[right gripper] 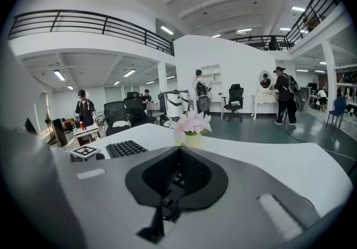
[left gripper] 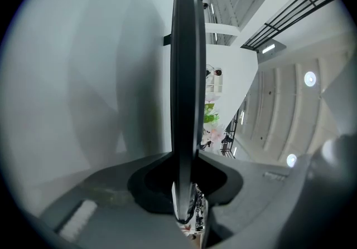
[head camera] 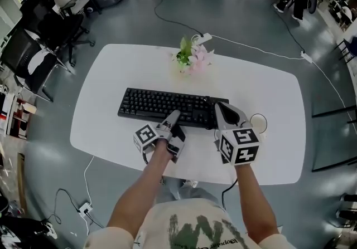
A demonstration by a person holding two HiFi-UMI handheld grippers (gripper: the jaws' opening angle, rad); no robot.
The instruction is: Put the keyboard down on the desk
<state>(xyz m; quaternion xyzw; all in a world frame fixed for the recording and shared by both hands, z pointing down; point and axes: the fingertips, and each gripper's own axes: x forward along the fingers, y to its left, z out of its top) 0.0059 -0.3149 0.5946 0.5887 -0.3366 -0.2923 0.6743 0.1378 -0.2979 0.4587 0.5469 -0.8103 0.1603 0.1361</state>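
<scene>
- Nearest the person, on the near side of the flowers (head camera: 192, 57), the left tool (head camera: 173, 122) is pinched onto the keyboard (head camera: 150, 106) at its near long edge; its own view shows the black board edge-on, squeezed between the jaws
- Also on the near side of the flowers but off to the right, the right tool (head camera: 223, 114) is clamped on the keyboard's near right corner, with keys showing in the notch between its jaws
- The keyboard lies across the middle of the worktop (head camera: 268, 92), between the two tools and the flowers and about level; whether it rests on the surface or hangs just above it cannot be told
- It is likely stiff and fairly light, but long, so a grip on one edge alone lets the far edge droop or swing; two well-spaced holds on the frame look sound
- Keycaps are smooth and can rock, so the rim is the safer purchase
- A small white round thing (head camera: 258, 123) sits near and to the right of the flowers, just beside the right tool
- Just past the flowers, a power strip (head camera: 204, 38) lies at the worktop's far edge
</scene>
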